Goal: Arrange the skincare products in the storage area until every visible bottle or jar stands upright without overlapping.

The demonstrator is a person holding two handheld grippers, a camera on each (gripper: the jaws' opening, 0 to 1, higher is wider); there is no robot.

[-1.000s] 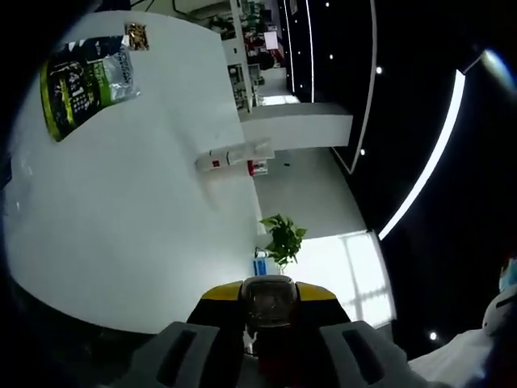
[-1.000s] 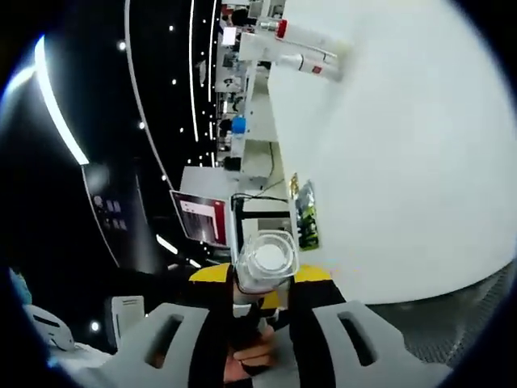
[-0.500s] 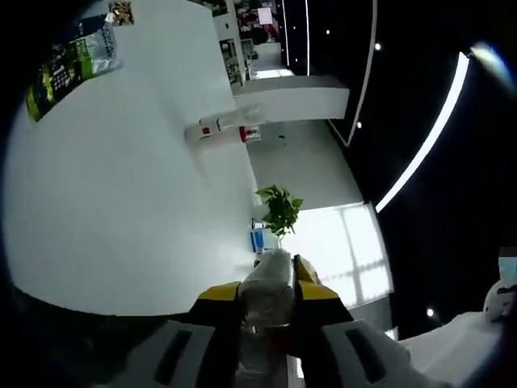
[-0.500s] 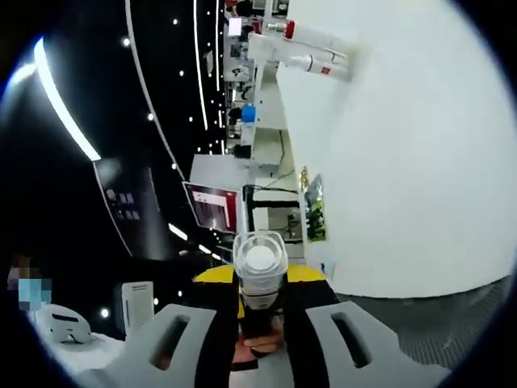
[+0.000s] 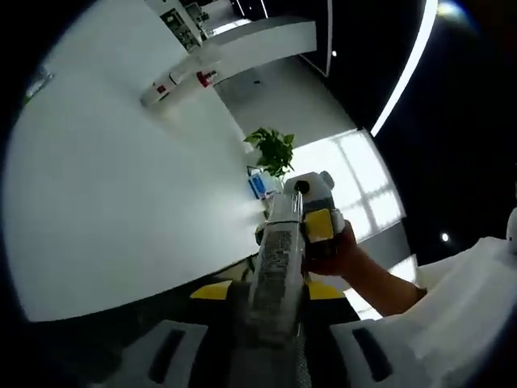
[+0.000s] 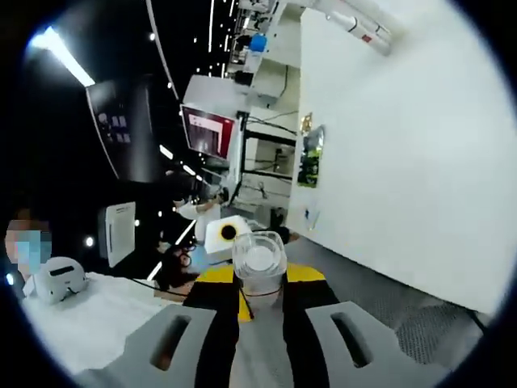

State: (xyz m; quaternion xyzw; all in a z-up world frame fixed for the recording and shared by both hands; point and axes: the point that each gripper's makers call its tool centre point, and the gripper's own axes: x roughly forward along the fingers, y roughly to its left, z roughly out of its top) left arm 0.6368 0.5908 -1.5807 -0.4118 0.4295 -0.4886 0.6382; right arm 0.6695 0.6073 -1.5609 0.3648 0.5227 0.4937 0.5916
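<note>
My left gripper (image 5: 272,305) is shut on a silvery bottle (image 5: 275,246) with printed text, which sticks out lengthwise past the jaws. Just beyond it, a hand holds the right gripper (image 5: 313,212). My right gripper (image 6: 258,297) is shut on a clear jar (image 6: 258,260) with a white inside, seen end-on. Behind the jar sits the left gripper (image 6: 223,234). Two white tubes with red caps (image 5: 174,78) lie on their sides at the far edge of the white table (image 5: 105,194); they also appear in the right gripper view as white tubes (image 6: 355,18).
A green packet (image 6: 309,166) lies near the table's (image 6: 404,162) edge. A potted plant (image 5: 271,149) stands beyond the table. A person's white sleeve (image 5: 468,291) is at the right. Dark room with ceiling light strips all around.
Both views have swung and the grippers have come close together, each now seen by the other. The silvery bottle now sticks out lengthwise from the left jaws.
</note>
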